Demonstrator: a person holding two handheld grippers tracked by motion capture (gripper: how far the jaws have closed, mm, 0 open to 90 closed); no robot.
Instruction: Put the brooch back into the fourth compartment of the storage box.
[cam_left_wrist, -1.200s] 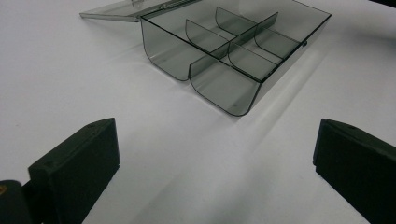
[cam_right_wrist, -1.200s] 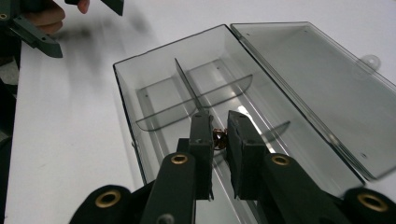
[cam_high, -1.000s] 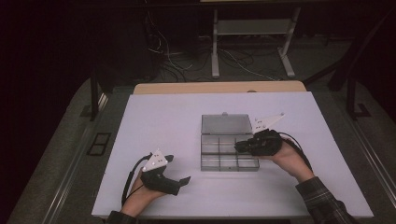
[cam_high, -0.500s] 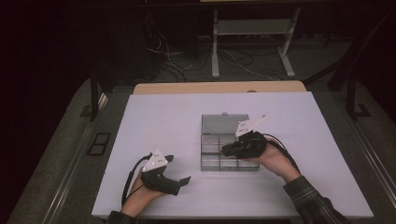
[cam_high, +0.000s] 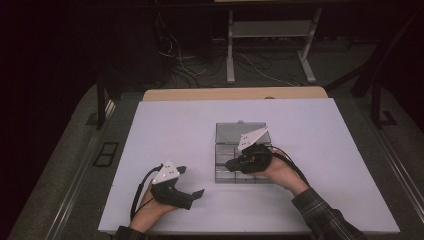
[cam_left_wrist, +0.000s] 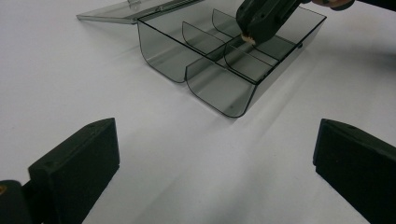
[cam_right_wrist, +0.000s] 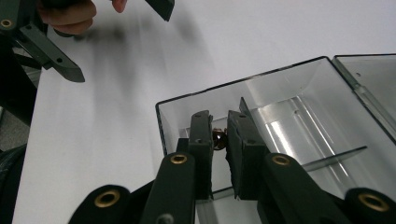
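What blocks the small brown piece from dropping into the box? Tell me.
Nothing visible. The right tool pinches the small brown piece directly above an open compartment of the box, whose lid lies flat behind it. The compartment dividers stand beside the drop, not under it. The left tool rests well away.

Wide bare table (cam_high: 175, 130) left of and ahead of compartment box (cam_high: 240, 172): free passage. Opened lid (cam_high: 239, 132) lying flat beyond box; upright dividers (cam_left_wrist: 205, 39) narrowing access inside. Right gripper (cam_high: 235, 164) occupying box's near-left compartment.
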